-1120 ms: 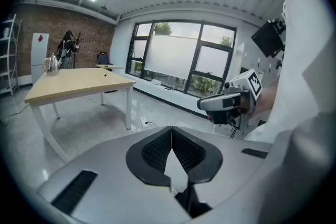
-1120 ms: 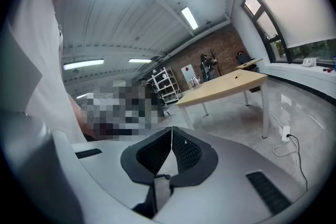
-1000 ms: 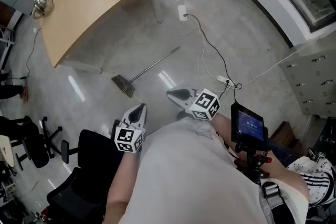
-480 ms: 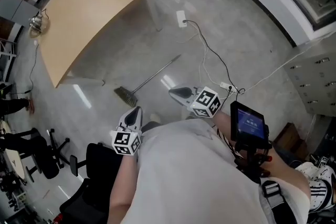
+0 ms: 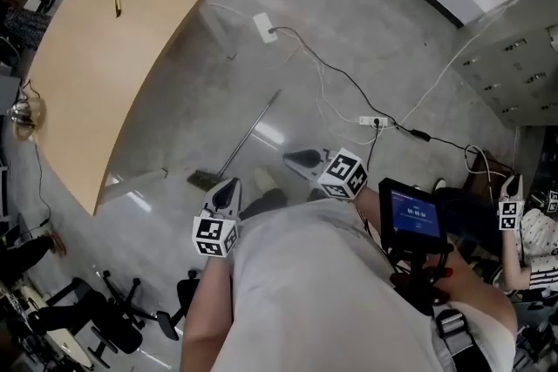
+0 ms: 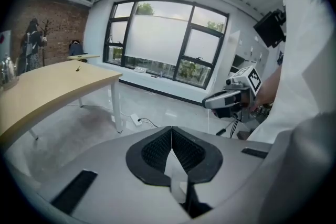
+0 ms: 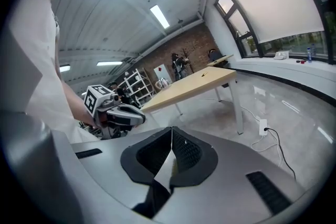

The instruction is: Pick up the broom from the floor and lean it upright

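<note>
The broom (image 5: 248, 133) is seen lying flat on the floor (image 5: 384, 39), its head just ahead of the left tool (image 5: 229, 187) and near the surface (image 5: 96, 74). Both tools — the right tool (image 5: 302, 159) included — are held closed and empty. If they are not opened before the handle is reached, it may be knocked aside — or the nearby cable (image 5: 349, 83) snagged.

I look down past my chest at the broom (image 5: 248, 133) lying flat on the floor, head toward me, handle running away beside the table (image 5: 87, 74). My left gripper (image 5: 229, 186) hovers near the head and my right gripper (image 5: 295, 159) further right. Both look closed, I think. A power strip (image 5: 375, 121) lies beyond.
</note>
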